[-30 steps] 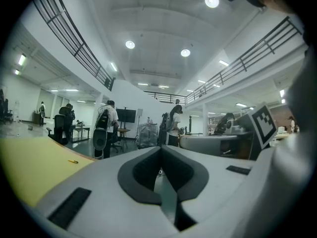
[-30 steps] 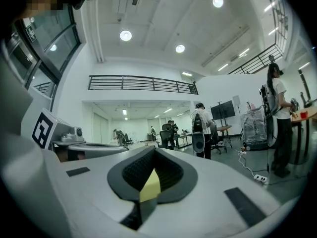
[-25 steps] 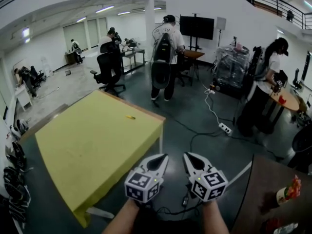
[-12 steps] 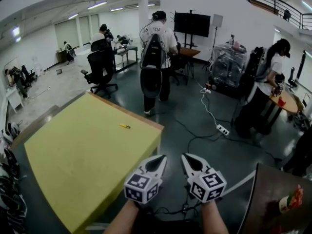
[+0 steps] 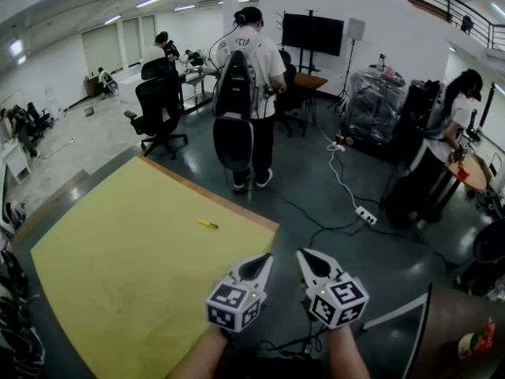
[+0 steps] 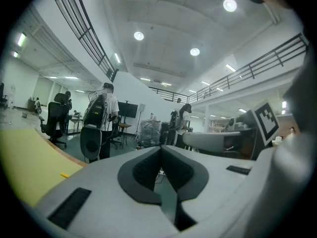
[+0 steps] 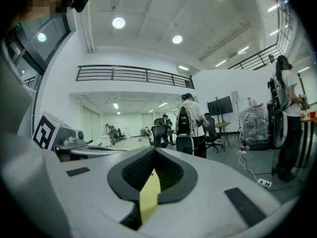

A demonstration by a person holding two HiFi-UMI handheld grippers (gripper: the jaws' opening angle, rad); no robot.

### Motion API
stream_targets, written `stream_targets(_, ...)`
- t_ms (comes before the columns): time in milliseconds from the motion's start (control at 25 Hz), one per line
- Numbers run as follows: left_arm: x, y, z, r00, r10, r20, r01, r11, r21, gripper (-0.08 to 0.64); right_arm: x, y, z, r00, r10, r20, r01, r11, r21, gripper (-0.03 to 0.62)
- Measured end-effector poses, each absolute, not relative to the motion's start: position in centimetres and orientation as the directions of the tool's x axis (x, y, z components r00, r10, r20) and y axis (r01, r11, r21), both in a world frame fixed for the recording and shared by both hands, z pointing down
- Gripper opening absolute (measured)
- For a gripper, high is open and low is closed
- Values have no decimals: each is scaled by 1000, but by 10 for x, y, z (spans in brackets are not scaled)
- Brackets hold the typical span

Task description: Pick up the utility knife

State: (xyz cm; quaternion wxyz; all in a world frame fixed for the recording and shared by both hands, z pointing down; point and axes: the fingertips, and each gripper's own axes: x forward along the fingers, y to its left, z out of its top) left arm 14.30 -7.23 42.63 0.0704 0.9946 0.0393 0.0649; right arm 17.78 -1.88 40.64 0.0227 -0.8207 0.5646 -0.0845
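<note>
Nearer to the table than a second ago: more of its yellow top filling the lower left of the head view, the far edge now crossing the middle of the frame.

Knife, small and yellow, lying flat near that far edge, left of centre. Lower in the frame than before and closer to the claws, yet well apart from both. Seen also at the lower left of the left gripper view, on the yellow top beyond the jaws.

Left claw and right claw side by side at bottom centre, at the same spot in the frame as earlier, pointing forward over the floor just right of the table's corner. Both pressed closed, pads meeting at the tips, nothing gripped in either. Only a strip of yellow table showing through the slit behind the right jaws.

Person with a backpack at upper centre, back turned, larger in the frame than before. Brown table at the lower right, slid further toward the right edge.
</note>
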Motion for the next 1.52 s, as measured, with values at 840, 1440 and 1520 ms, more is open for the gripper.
stream_targets(840, 183, -202, 446, 974, -173, 148, -197, -966, 168, 8, 235, -162, 414, 97, -990, 105, -986, -110, -125, 9)
stream_targets(1440, 170, -287, 451, 782, -591, 198, -618, -777, 121, 8, 244, -273, 434, -358, -926, 124, -928, 338, -155, 9)
stream_targets(1520, 161, -292, 448, 748, -631, 204, -658, -744, 112, 8, 235, -281, 437, -404, -905, 131, -910, 384, -155, 9)
